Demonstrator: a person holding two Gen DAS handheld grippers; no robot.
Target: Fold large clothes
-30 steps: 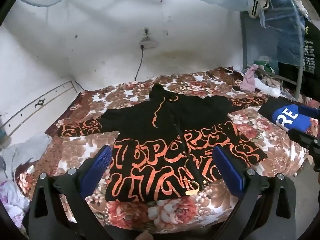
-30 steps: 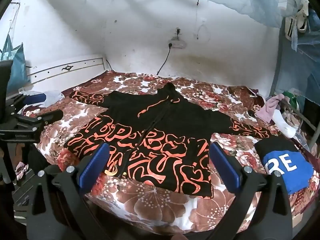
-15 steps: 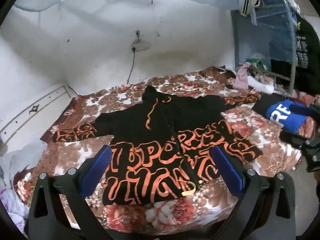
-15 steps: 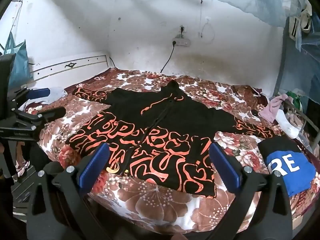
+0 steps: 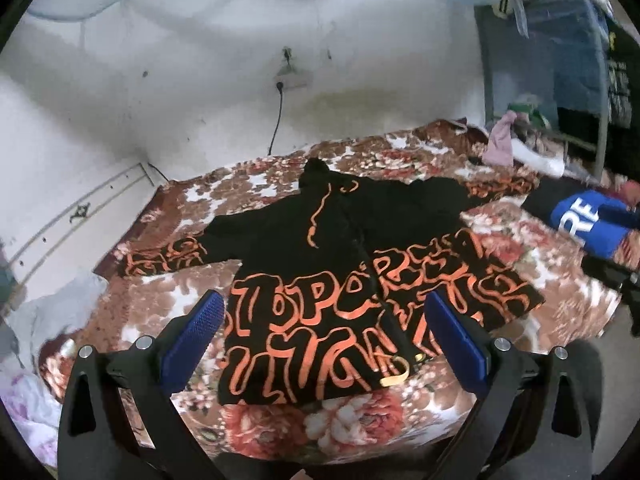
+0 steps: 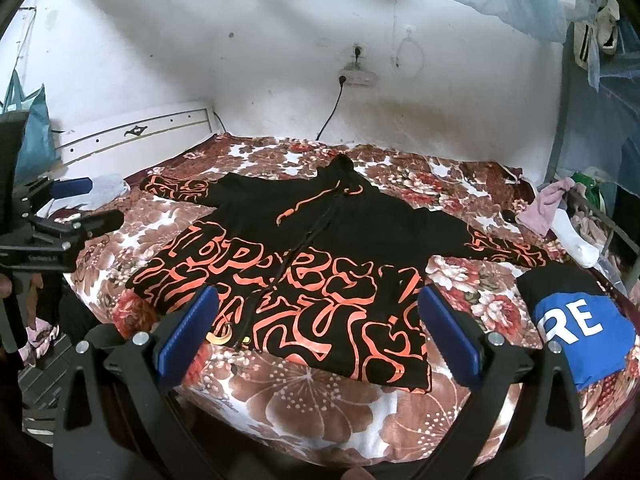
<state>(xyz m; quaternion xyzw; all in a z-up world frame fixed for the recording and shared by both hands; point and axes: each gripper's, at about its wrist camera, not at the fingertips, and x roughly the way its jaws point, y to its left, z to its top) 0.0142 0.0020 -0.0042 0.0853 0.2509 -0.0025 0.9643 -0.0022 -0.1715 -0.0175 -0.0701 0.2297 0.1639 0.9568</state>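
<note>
Black hoodie (image 5: 320, 264) with orange lettering lies flat and face up on the floral bedspread (image 5: 560, 292), sleeves spread out to both sides, hood pointing toward the far wall. Its hem sits nearest the bed's front edge, directly ahead of and between the fingers of both claws.

Left gripper (image 5: 324, 344): jaws spread wide, nothing between the blue pads (image 5: 192, 336); held off the bed, hem framed in the gap, no contact with cloth. Right gripper (image 6: 316, 328): likewise spread wide, empty, clear of the fabric, hem and a small gold zipper pull (image 6: 220, 338) just beyond its left finger.

Folded black-and-blue garment (image 6: 580, 320) marked "RE" rests on the bedspread to the right of the right claw, apart from the hoodie. Beyond it, a pink cloth (image 6: 540, 208) and a white sock (image 6: 572, 236) by the bed's far right corner. Wall socket with black cord (image 6: 356, 76) straight ahead above the bed. White headboard (image 6: 132, 136) far left.
</note>
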